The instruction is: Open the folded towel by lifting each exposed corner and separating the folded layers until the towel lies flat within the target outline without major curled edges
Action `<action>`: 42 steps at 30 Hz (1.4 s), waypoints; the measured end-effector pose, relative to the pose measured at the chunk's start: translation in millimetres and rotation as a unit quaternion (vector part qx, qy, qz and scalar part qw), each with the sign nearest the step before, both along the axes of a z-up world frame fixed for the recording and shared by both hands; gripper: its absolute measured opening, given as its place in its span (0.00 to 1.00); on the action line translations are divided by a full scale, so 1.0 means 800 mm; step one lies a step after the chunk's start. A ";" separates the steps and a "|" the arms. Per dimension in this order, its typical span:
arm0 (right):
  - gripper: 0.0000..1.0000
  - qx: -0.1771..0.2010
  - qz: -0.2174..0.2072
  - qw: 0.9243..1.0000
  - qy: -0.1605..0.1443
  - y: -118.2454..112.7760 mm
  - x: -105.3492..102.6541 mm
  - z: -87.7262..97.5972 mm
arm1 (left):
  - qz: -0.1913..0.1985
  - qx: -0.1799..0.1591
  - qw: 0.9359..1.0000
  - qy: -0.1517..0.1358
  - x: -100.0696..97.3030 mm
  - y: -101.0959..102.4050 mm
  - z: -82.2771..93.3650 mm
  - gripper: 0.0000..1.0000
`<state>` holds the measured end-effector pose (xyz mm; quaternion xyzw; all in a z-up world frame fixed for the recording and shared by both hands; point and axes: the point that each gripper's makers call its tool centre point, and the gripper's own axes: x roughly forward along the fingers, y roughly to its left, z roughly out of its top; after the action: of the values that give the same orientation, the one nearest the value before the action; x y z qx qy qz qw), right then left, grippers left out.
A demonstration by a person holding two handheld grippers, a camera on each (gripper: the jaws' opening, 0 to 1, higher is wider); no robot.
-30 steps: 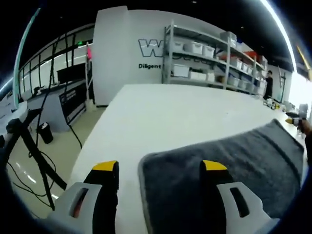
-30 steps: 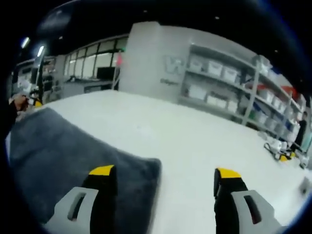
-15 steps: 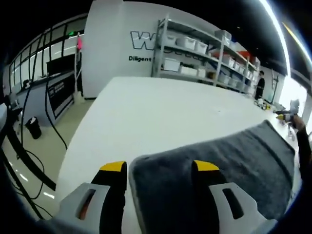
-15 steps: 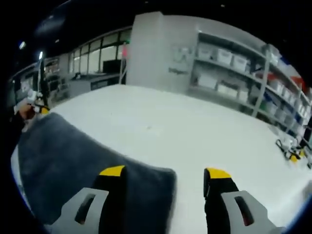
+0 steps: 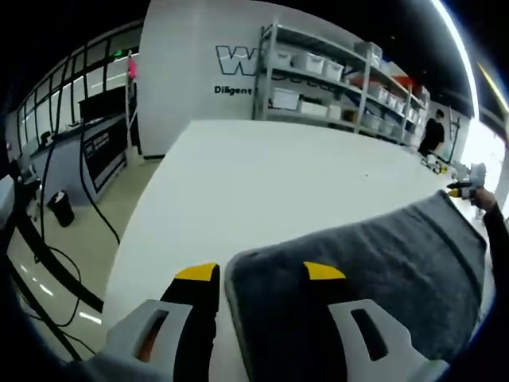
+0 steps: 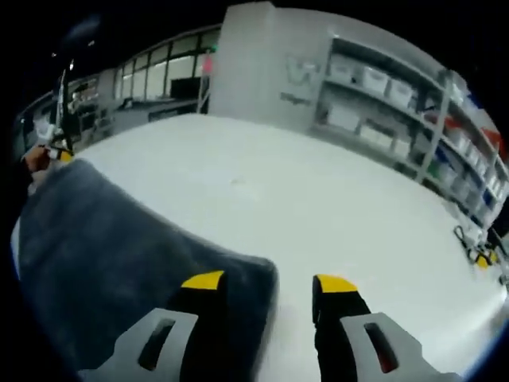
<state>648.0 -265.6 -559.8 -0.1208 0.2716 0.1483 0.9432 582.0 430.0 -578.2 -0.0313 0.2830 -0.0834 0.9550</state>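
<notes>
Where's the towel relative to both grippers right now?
The grey towel lies on the white table; its corners sit between the left gripper jaws and the right gripper jaws.

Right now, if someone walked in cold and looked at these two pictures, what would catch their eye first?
The dark grey towel stands out, spread on the big white table, with each yellow-tipped gripper straddling one near corner: the left gripper in the left gripper view, the right gripper in the right gripper view, one jaw over the cloth, one over bare table. Behind the table, shelves of white bins line the far wall.
</notes>
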 end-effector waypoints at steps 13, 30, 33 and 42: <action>0.32 0.032 0.009 0.998 0.046 0.015 -0.010 -0.027 | 0.009 0.001 1.000 0.020 0.016 0.009 -0.018 0.31; 0.00 0.021 0.017 0.999 0.046 0.016 -0.009 -0.054 | -0.016 0.015 1.000 0.021 0.023 0.002 -0.025 0.04; 0.00 0.024 0.011 0.999 0.041 0.015 -0.007 -0.053 | -0.012 0.010 1.000 0.021 0.024 0.004 -0.023 0.04; 0.00 0.027 0.003 0.999 0.035 0.011 -0.006 -0.055 | -0.026 0.025 0.999 0.018 0.028 0.009 -0.024 0.02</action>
<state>643.4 -256.7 -604.1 -0.0908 0.3003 0.1626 0.9355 604.1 436.9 -597.4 -0.0012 0.3025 -0.1006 0.9478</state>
